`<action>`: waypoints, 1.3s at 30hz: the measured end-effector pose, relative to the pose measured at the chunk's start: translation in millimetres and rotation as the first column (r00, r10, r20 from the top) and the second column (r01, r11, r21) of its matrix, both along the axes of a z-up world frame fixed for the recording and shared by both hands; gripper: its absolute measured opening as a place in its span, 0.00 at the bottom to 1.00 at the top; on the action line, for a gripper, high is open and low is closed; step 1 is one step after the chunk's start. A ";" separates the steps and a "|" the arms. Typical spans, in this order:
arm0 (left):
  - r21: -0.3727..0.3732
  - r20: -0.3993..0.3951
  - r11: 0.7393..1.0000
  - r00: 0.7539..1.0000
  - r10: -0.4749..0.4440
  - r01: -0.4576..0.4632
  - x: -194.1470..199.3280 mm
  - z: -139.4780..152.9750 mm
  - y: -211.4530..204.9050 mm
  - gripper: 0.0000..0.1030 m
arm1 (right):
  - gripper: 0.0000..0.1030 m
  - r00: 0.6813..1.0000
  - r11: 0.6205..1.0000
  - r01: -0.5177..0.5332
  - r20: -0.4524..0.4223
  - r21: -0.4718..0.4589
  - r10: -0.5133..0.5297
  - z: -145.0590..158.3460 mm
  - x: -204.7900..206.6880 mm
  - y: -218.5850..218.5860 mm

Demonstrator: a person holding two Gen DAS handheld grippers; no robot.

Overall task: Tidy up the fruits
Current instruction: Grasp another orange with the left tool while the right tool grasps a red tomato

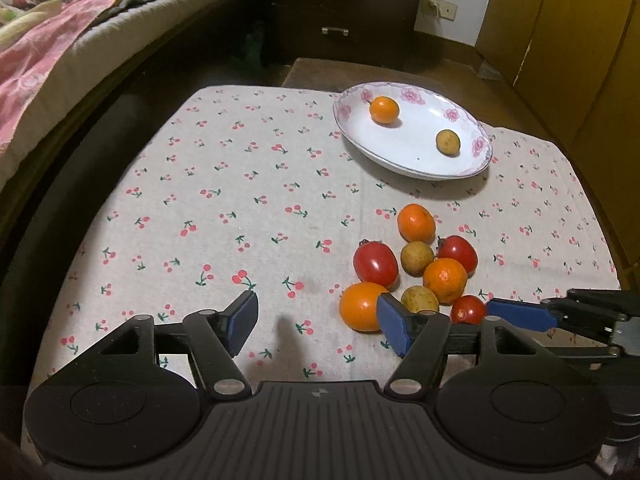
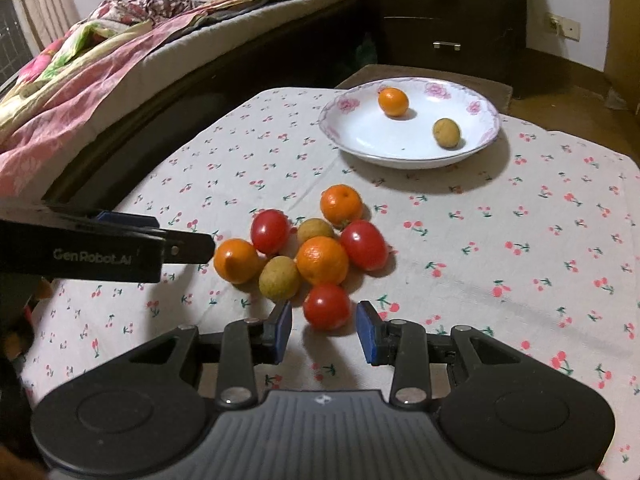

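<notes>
Fruit pile near the plate (image 2: 408,156)
Left gripper (image 1: 318,326) gapes empty beside the pile; right gripper (image 2: 325,330) straddles a tomato (image 2: 327,306), pads not touching.

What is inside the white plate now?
Inside the plate lie two fruits, apart from each other: an orange toward the far side and a small brown fruit nearer the right rim. Nothing covers them. The rest of the plate's inside is bare.

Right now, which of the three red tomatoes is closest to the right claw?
The front tomato, at the near edge of the pile, just ahead of the right claw and between its open pads. The other two lie farther back among the oranges.
</notes>
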State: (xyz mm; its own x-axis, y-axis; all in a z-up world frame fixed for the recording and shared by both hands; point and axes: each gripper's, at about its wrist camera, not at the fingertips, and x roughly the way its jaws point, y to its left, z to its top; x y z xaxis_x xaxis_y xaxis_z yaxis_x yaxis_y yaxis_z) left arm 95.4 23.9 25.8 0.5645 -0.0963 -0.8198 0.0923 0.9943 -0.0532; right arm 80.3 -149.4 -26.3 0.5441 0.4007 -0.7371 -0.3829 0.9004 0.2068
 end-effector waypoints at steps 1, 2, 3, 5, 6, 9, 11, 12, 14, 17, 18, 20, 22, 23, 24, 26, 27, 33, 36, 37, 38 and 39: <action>0.000 -0.004 1.000 1.000 -0.001 0.001 0.1 -1.3 0.0 0.70 | 0.41 1.000 1.000 0.000 0.000 -0.010 0.000 -1.7 1.2 1.7; -0.001 -0.007 1.000 1.000 -0.003 0.003 -0.1 -2.5 -0.1 0.70 | 0.41 1.000 1.000 -0.004 -0.003 -0.016 0.004 -3.4 2.5 3.0; -0.002 -0.011 1.000 1.000 -0.007 0.007 -0.5 -3.8 -0.2 0.71 | 0.41 1.000 1.000 -0.009 -0.009 -0.018 0.008 -5.8 4.6 3.9; 0.000 -0.015 1.000 1.000 -0.014 0.014 -0.7 -6.0 -0.1 0.71 | 0.41 1.000 1.000 -0.014 0.008 -0.019 0.015 -6.5 5.1 5.5; 0.001 -0.017 1.000 1.000 -0.014 0.014 -0.6 -7.2 0.1 0.71 | 0.41 1.000 0.999 -0.020 0.014 -0.026 0.021 -6.3 6.0 7.2; -0.003 -0.026 1.000 1.000 -0.015 0.015 0.6 -9.9 0.5 0.71 | 0.40 1.000 0.999 -0.020 0.023 -0.040 0.021 -5.9 6.9 9.1; 0.000 -0.027 1.000 0.999 -0.020 0.020 1.5 -11.1 -0.7 0.71 | 0.40 0.999 0.998 -0.024 0.025 -0.050 0.025 -5.8 6.2 8.9; 0.003 -0.025 1.000 0.999 -0.024 0.024 2.0 -11.8 -1.8 0.73 | 0.40 1.000 0.999 -0.021 0.021 -0.044 0.022 -5.8 5.9 7.1; 0.003 -0.021 0.999 0.999 -0.033 0.033 2.5 -12.4 -4.0 0.73 | 0.40 1.000 0.999 -0.014 0.012 -0.035 0.014 -5.3 5.5 3.8; 0.007 -0.025 0.998 0.998 -0.058 0.058 2.4 -14.6 -10.2 0.73 | 0.40 1.000 1.000 -0.002 0.003 -0.015 0.002 -3.8 4.2 -2.0; 0.010 -0.024 0.997 0.997 -0.071 0.072 2.0 -15.1 -13.1 0.73 | 0.40 1.000 1.000 0.003 -0.003 -0.004 -0.003 -3.5 4.5 -4.0; 0.020 -0.019 0.995 0.995 -0.094 0.095 2.1 -16.3 -19.0 0.73 | 0.40 1.000 1.000 0.011 -0.009 0.007 -0.011 -3.2 5.0 -6.5; 0.030 -0.018 0.994 0.994 -0.109 0.110 4.2 -18.8 -23.5 0.72 | 0.40 1.000 1.000 0.014 -0.010 0.010 -0.014 -2.5 4.9 -7.1; 0.034 -0.014 0.993 0.994 -0.109 0.109 5.4 -20.0 -24.6 0.73 | 0.40 1.000 1.000 0.014 -0.012 0.013 -0.014 -2.3 4.9 -7.5; 0.030 -0.002 0.994 0.994 -0.106 0.106 6.6 -19.6 -24.4 0.73 | 0.40 1.000 1.000 0.013 -0.015 0.017 -0.013 -2.3 4.8 -7.9; 0.023 0.001 0.995 0.995 -0.098 0.098 9.6 -18.8 -22.7 0.70 | 0.40 1.000 1.000 0.014 -0.022 0.022 -0.014 -2.8 4.6 -8.9; 0.023 -0.007 0.995 0.996 -0.092 0.093 11.1 -20.0 -21.7 0.63 | 0.40 1.000 1.000 0.016 -0.026 0.024 -0.015 -3.2 4.8 -9.4; 0.013 -0.045 0.996 0.995 -0.092 0.093 10.9 -28.5 -20.9 0.54 | 0.40 0.999 0.999 0.026 -0.031 0.042 -0.024 -2.2 6.1 -11.5; -0.007 -0.042 0.997 0.996 -0.079 0.079 12.4 -27.5 -18.7 0.55 | 0.40 0.999 0.999 0.021 -0.036 0.046 -0.019 -3.0 5.8 -11.1; -0.005 -0.036 0.997 0.996 -0.077 0.076 13.0 -27.0 -18.6 0.57 | 0.40 0.999 0.999 0.020 -0.038 0.043 -0.018 -3.7 5.9 -10.8; -0.005 -0.032 0.997 0.997 -0.075 0.075 14.0 -26.9 -18.5 0.57 | 0.40 0.999 0.999 0.020 -0.040 0.041 -0.018 -4.4 6.3 -10.5; -0.008 -0.032 0.997 0.997 -0.074 0.073 15.5 -27.2 -18.5 0.57 | 0.40 0.999 0.999 0.021 -0.041 0.041 -0.020 -4.9 6.6 -10.7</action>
